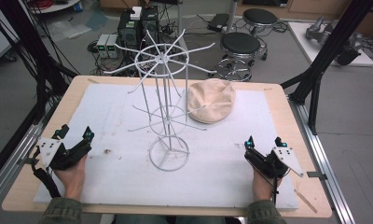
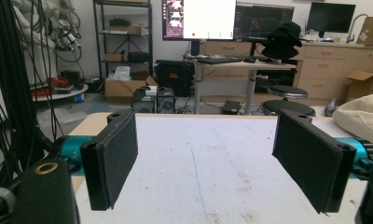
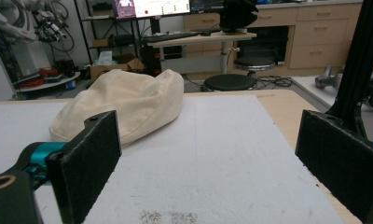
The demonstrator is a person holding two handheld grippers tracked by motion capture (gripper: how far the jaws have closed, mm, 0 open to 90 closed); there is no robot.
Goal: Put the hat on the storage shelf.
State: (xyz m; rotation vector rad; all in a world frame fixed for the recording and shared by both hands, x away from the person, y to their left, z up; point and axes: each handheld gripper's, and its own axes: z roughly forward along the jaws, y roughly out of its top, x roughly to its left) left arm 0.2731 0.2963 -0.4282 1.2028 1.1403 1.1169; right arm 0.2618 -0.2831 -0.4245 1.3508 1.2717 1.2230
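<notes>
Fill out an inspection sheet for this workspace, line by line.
Surface: wooden table under a white mat, faintly stained.
Job's things: beige cap lying flat on the mat; white wire rack upright beside it, arms bare.
Clutter: nothing seen.
Grippers: left gripper and right gripper open, apart from both things.
Cables: one trails from each gripper; more on the floor beyond.
Surroundings: black stools, desks, monitors.

cream cap (image 2: 364, 114): cut by right edge in left gripper view | cap's far rim (image 1: 211, 100) partly crossed by white wire rack (image 1: 163, 93) arms, high view | right gripper (image 3: 212, 163): right jaw cut at frame corner | forearms cropped at bottom edge
</notes>
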